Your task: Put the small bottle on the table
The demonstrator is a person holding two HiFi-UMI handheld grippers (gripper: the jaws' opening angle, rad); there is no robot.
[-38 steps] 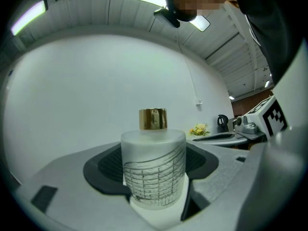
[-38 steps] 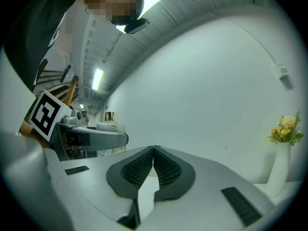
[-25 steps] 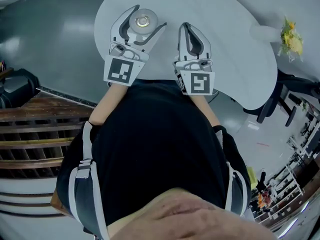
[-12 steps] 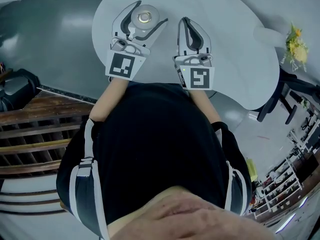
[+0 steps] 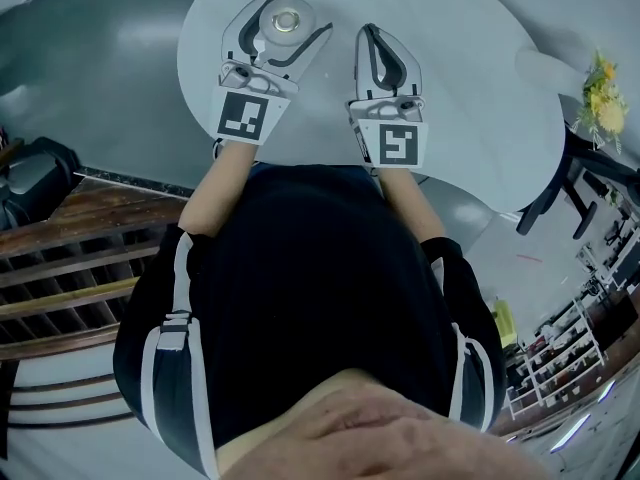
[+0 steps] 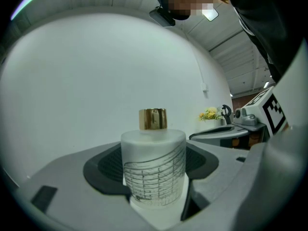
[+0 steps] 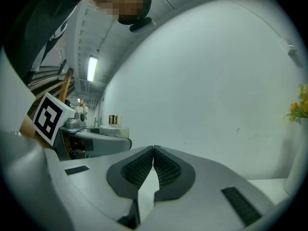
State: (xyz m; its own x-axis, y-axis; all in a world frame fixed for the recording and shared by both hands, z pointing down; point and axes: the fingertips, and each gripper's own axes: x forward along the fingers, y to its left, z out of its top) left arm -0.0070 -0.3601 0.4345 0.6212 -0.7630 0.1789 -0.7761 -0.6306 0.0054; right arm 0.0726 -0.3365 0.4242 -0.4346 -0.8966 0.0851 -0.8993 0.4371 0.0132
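Observation:
The small bottle (image 5: 285, 18) is frosted white with a gold cap (image 6: 152, 119) and stands upright between the jaws of my left gripper (image 5: 297, 15). That gripper is shut on the bottle's body (image 6: 153, 170), with a pad pressing on each side. It hangs over the near left part of the white table (image 5: 460, 88). I cannot tell whether the bottle's base touches the tabletop. To its right my right gripper (image 5: 370, 33) is over the table too. Its pads (image 7: 163, 167) meet and nothing is between them.
A white vase (image 5: 545, 68) with yellow flowers (image 5: 603, 93) stands at the table's right edge. A dark chair (image 5: 560, 183) sits beyond that edge. Wooden steps (image 5: 60, 258) lie at the left, behind the person's body.
Both grippers have moved farther out over the table and lower. The bottle stays held in the left one. The right jaws stay shut.

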